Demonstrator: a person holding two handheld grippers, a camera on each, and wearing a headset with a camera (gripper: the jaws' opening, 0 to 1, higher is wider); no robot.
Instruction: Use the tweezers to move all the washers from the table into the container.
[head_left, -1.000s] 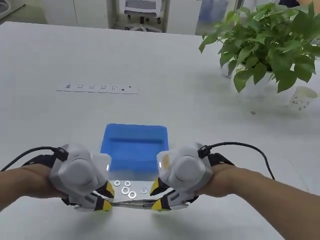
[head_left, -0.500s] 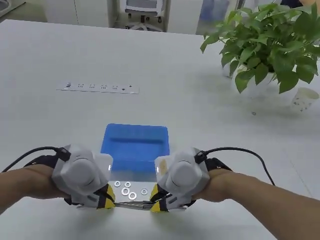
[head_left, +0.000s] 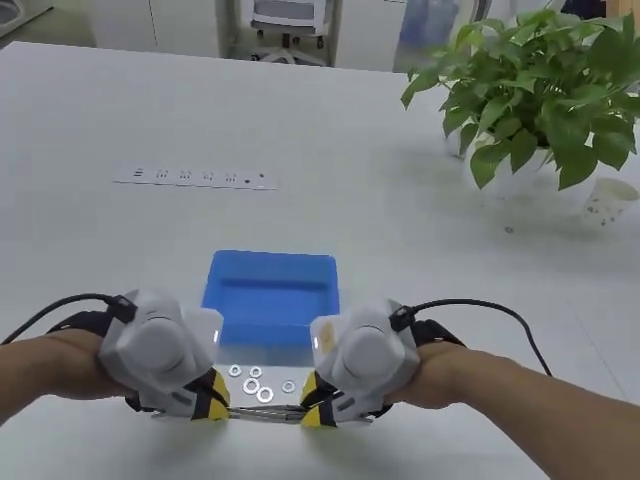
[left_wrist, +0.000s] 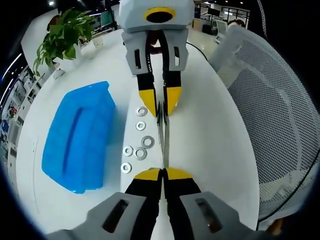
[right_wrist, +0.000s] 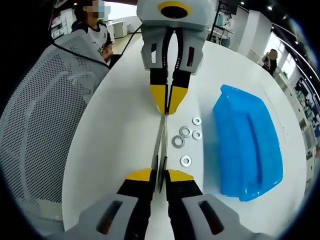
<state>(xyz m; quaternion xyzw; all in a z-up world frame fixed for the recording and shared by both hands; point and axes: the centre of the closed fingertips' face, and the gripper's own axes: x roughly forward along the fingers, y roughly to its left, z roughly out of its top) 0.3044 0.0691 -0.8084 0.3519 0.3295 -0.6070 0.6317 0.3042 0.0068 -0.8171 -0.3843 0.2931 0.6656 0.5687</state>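
Observation:
Thin metal tweezers (head_left: 265, 410) lie level between my two grippers, which face each other tip to tip near the table's front edge. My left gripper (head_left: 216, 404) (left_wrist: 162, 174) is shut on one end of the tweezers (left_wrist: 163, 134). My right gripper (head_left: 311, 410) (right_wrist: 160, 175) has its jaws closed against the other end of the tweezers (right_wrist: 161, 142). Several silver washers (head_left: 255, 380) (left_wrist: 141, 145) (right_wrist: 186, 137) lie flat on the table just beyond the tweezers. Behind them stands the blue container (head_left: 270, 285) (left_wrist: 75, 137) (right_wrist: 247, 142).
A white power strip (head_left: 195, 177) lies further back on the left. A potted plant (head_left: 540, 90) and a paper cup (head_left: 608, 200) stand at the far right. An office chair (head_left: 285, 15) is behind the table's far edge.
The right gripper has slid left toward the left gripper, so the gap between the two has narrowed. The washers and the container have stayed put.

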